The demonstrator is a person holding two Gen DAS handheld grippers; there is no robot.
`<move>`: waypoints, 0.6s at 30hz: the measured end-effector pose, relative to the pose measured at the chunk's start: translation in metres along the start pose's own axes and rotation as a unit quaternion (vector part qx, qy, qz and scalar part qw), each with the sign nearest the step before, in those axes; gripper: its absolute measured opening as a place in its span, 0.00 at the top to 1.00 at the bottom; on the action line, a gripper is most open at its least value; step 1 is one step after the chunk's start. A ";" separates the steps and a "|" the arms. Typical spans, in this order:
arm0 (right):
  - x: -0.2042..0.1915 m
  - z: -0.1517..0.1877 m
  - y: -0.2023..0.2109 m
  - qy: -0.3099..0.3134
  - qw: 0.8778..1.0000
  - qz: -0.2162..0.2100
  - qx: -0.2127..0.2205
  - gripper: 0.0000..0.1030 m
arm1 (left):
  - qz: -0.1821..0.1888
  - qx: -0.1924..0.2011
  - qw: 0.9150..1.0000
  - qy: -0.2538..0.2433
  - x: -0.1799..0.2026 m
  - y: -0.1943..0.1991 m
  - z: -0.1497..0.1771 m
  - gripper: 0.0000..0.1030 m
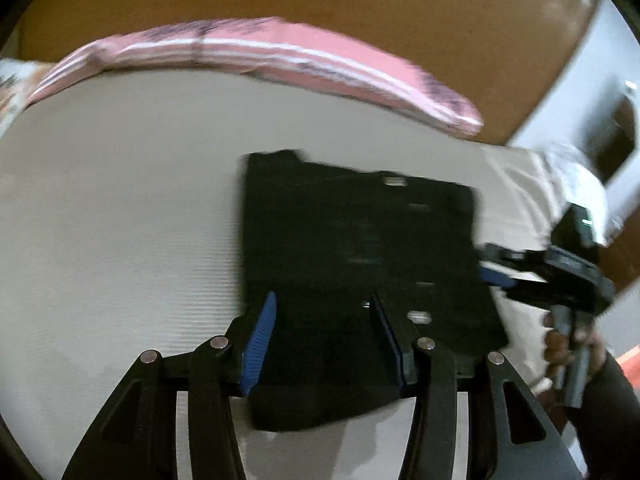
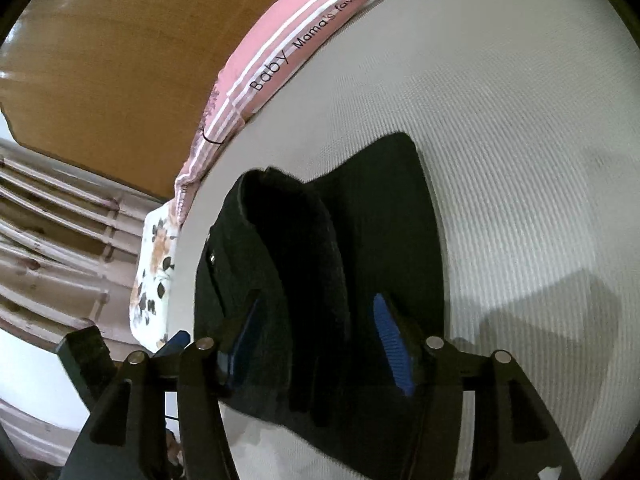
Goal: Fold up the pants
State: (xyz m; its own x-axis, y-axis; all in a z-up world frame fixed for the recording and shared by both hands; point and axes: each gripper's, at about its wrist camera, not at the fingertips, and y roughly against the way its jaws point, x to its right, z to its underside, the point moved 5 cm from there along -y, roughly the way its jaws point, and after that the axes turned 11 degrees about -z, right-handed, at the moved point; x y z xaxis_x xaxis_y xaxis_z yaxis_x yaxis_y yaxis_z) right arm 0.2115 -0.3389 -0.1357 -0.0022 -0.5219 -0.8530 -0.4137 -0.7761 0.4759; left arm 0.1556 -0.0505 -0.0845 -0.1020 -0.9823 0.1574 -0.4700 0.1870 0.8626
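Pants (image 1: 360,248) folded on mattress (image 1: 120,220) | left claw (image 1: 324,344) wide open | right claw (image 2: 316,344) wide open, gripping nothing

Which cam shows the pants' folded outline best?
Left wrist: the black pants lie as a near-complete rectangle on the white surface, though blurred. Right wrist sees the pants close up, a raised fold hiding much of the outline.

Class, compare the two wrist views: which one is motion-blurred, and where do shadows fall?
Left wrist view: smeared throughout, the pink blanket streaked. Right wrist view: sharp, its lettering legible; a grey shadow falls on the ribbed sheet right of the black pants.
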 end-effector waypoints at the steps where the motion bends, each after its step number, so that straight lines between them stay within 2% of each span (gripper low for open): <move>1: 0.000 -0.002 -0.003 0.005 1.000 -0.005 -0.003 0.47 | -0.009 -0.006 1.000 0.008 -0.008 -0.005 -0.001 0.52; 5: 0.002 -0.008 -0.024 0.021 0.999 -0.039 -0.025 0.47 | -0.008 -0.016 0.999 0.040 -0.029 -0.013 0.002 0.49; 8: -0.004 -0.008 -0.032 0.035 0.998 -0.049 -0.027 0.46 | -0.011 -0.010 0.999 0.039 -0.030 -0.014 0.002 0.49; 12: -0.008 -0.002 -0.038 0.035 0.997 -0.061 -0.040 0.76 | -0.017 -0.007 0.999 0.034 -0.029 -0.017 0.001 0.49; 14: -0.013 -0.002 -0.039 0.025 0.998 -0.051 -0.027 0.82 | -0.018 -0.006 0.999 0.037 -0.028 -0.015 -0.001 0.48; 15: -0.020 -0.002 -0.037 0.025 0.998 -0.046 -0.020 0.88 | -0.019 -0.005 0.999 0.036 -0.028 -0.015 -0.003 0.49; 18: -0.043 -0.009 -0.029 0.040 0.999 -0.032 -0.003 0.90 | -0.021 0.003 0.999 0.036 -0.026 -0.013 -0.008 0.49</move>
State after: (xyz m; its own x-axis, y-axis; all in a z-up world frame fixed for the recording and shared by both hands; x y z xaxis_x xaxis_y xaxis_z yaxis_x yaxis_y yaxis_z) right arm 0.2318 -0.2970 -0.1109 0.0969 -0.4976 -0.8620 -0.4062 -0.8104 0.4222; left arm 0.1716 -0.0275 -0.0956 -0.0180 -0.9878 0.1548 -0.4771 0.1446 0.8669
